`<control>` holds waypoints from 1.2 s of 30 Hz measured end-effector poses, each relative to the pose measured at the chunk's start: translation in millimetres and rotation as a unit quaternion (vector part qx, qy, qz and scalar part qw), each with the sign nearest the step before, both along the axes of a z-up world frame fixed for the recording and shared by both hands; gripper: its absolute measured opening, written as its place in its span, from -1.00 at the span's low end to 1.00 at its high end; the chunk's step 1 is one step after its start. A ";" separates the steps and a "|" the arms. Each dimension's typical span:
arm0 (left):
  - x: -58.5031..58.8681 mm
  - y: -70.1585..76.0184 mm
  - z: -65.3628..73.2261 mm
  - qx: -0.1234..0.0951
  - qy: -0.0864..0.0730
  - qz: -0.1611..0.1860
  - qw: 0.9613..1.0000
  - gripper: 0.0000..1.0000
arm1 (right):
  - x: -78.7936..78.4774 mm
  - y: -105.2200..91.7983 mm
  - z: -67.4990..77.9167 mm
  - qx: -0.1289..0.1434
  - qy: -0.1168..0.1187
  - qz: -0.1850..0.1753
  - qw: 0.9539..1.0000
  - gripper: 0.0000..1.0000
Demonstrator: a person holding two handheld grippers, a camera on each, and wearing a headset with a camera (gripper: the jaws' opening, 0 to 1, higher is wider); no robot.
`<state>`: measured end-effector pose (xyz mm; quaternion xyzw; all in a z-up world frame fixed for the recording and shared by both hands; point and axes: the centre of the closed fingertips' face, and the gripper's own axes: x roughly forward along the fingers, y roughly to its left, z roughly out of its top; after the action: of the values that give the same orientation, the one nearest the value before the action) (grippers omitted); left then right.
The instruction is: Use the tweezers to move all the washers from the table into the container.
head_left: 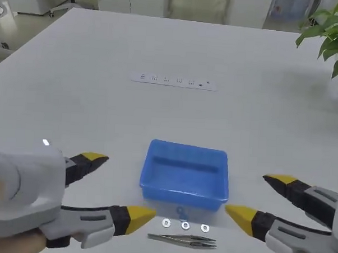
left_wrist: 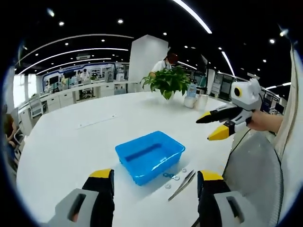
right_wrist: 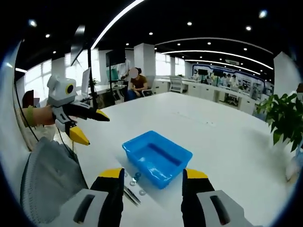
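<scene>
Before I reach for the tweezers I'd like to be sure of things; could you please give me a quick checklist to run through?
1. Left gripper open and empty: ok.
2. Right gripper open and empty: ok.
3. Tweezers lying free on the table, nearer the person than the washers: ok.
4. Three washers in a row between tweezers and container: ok.
5. Container open side up, nothing seen inside: ok.
6. Which end of the tweezers is the tip: cannot tell.
</scene>
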<state>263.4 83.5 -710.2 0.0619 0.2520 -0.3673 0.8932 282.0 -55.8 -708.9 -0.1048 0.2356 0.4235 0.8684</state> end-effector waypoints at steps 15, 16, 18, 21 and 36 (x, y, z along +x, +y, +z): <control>-17.1 -27.0 -59.9 0.078 0.057 -0.126 0.987 -0.26 | -18.9 16.0 -54.7 -0.105 0.058 0.126 0.985 -0.44; -17.1 -28.0 -62.8 0.079 0.060 -0.129 0.987 -0.26 | -19.1 16.2 -57.0 -0.110 0.058 0.130 0.984 -0.44; -18.9 -29.4 -69.0 0.085 0.073 -0.140 0.984 -0.31 | -21.3 18.5 -61.2 -0.111 0.066 0.141 0.982 -0.45; -17.8 -29.3 -81.7 0.112 0.086 -0.154 0.978 -0.42 | -23.2 21.5 -65.9 -0.114 0.072 0.154 0.979 -0.47; -25.2 -32.4 -110.4 0.210 0.102 -0.232 0.944 -0.79 | -34.9 38.6 -103.5 -0.181 0.092 0.247 0.948 -0.71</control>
<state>238.2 51.1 -820.6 0.2670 0.3921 -0.5077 0.7192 247.1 -17.2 -812.4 -0.2752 0.3543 0.5825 0.6778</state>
